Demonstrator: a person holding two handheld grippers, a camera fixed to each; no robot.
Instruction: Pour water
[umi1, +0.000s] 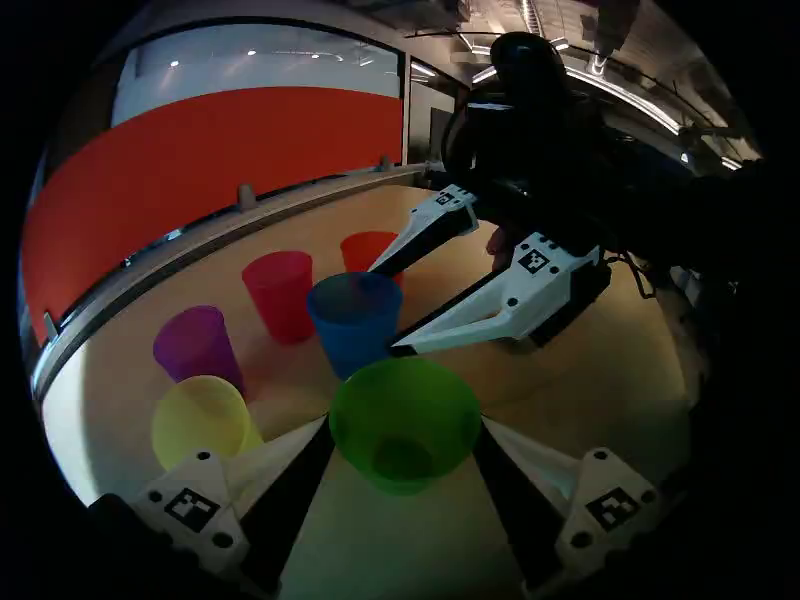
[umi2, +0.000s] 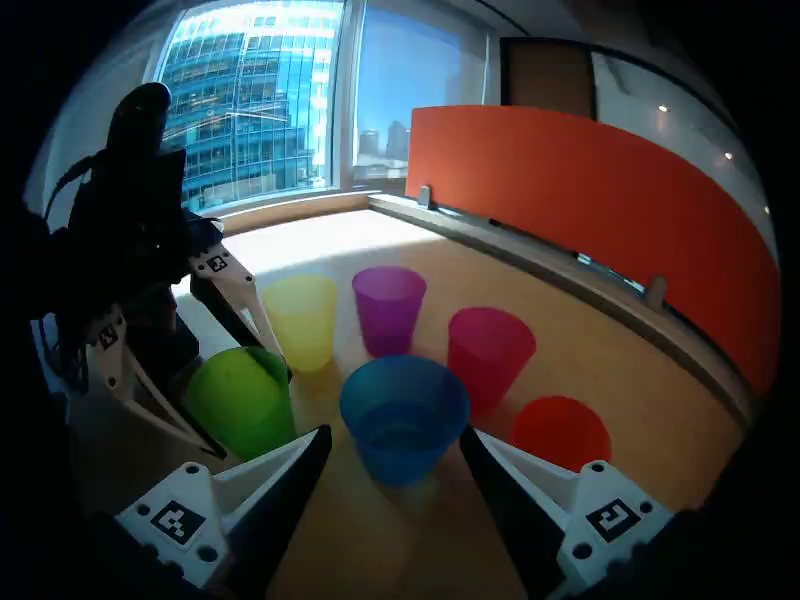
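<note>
A green cup (umi1: 405, 425) stands upright between my left gripper's (umi1: 403, 428) fingers, which press on both its sides. The right gripper view has the same green cup (umi2: 240, 400) in the left gripper (umi2: 250, 410) at the left. My right gripper (umi2: 393, 435) is shut on a blue cup (umi2: 405, 415), whose bottom seems to hold a little water. From the left gripper view, the blue cup (umi1: 355, 320) sits just behind the green one, with the right gripper (umi1: 385, 310) reaching in from the right. The two cups are close together, apart.
On the wooden table (umi1: 560, 390) stand a yellow cup (umi2: 300, 320), a purple cup (umi2: 388, 305), a pink cup (umi2: 488, 355) and a red cup (umi2: 560, 430). An orange partition (umi2: 600, 190) runs along the table's far edge. A person's dark sleeve (umi1: 560, 130) is behind the right gripper.
</note>
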